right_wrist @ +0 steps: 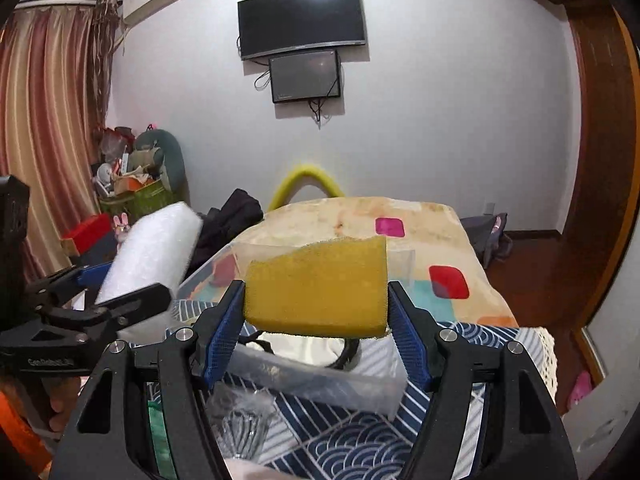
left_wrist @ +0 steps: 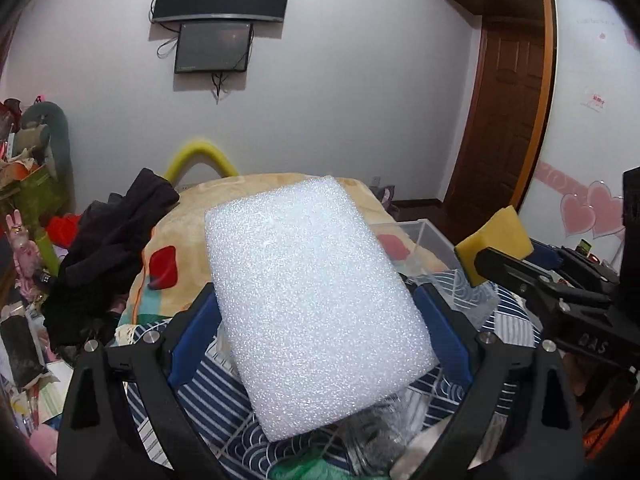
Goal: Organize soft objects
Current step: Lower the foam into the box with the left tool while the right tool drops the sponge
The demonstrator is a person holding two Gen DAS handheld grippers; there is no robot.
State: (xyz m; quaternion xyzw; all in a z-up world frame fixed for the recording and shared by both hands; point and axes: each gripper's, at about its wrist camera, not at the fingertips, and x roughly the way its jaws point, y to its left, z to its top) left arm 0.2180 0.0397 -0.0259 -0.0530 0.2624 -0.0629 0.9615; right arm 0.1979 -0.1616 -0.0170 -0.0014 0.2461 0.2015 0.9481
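My left gripper [left_wrist: 316, 320] is shut on a big white foam block [left_wrist: 312, 300] and holds it tilted above the table. The block also shows in the right wrist view [right_wrist: 154, 254] at the left. My right gripper [right_wrist: 316, 308] is shut on a yellow sponge [right_wrist: 320, 286] and holds it above a clear plastic bin [right_wrist: 320, 384]. In the left wrist view the sponge [left_wrist: 494, 242] and right gripper show at the right, beside the bin [left_wrist: 424, 236].
A blue patterned cloth [right_wrist: 352, 436] covers the table, with a beige blanket [right_wrist: 400, 216] beyond. A whisk in plastic [right_wrist: 240, 424] lies near me. Dark clothes [left_wrist: 116, 248] pile at the left. A yellow foam arch [right_wrist: 306, 180] stands behind the table.
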